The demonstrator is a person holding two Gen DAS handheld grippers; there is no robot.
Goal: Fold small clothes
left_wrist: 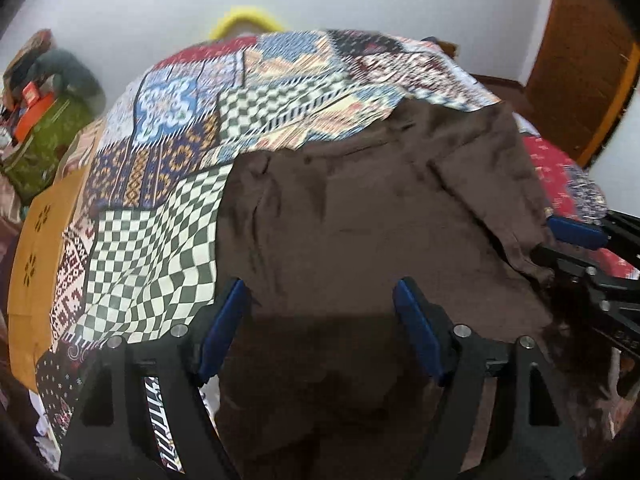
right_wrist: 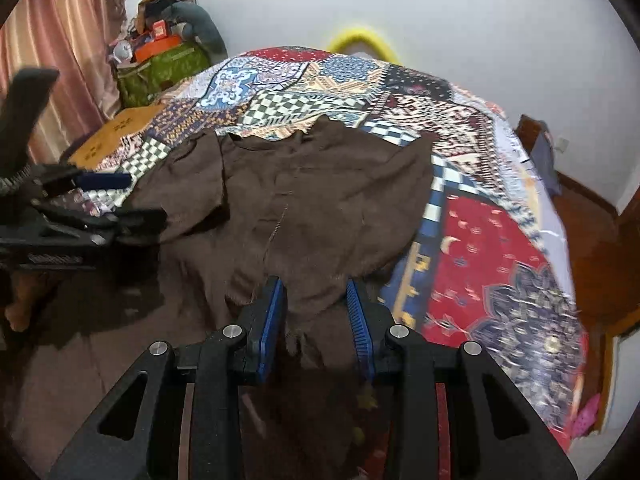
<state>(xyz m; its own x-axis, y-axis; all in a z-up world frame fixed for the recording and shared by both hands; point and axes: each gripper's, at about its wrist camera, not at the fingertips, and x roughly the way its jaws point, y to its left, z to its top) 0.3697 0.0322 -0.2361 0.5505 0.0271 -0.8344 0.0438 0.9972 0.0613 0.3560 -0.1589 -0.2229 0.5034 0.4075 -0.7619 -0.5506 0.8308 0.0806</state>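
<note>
brown garment (right_wrist: 304,184) lies spread at frame centre on the patchwork bedspread (right_wrist: 500,240). right gripper (right_wrist: 316,292) jaws straddle its hem; left gripper (left_wrist: 320,296) jaws spread. pinch both corners evenly before lifting.

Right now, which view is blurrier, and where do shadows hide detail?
Left wrist: motion blur smears the patchwork bedcover; the brown garment goes dark near the left tool. Right wrist: sharper centrally, right edge smeared, deep shadow lower left.
</note>
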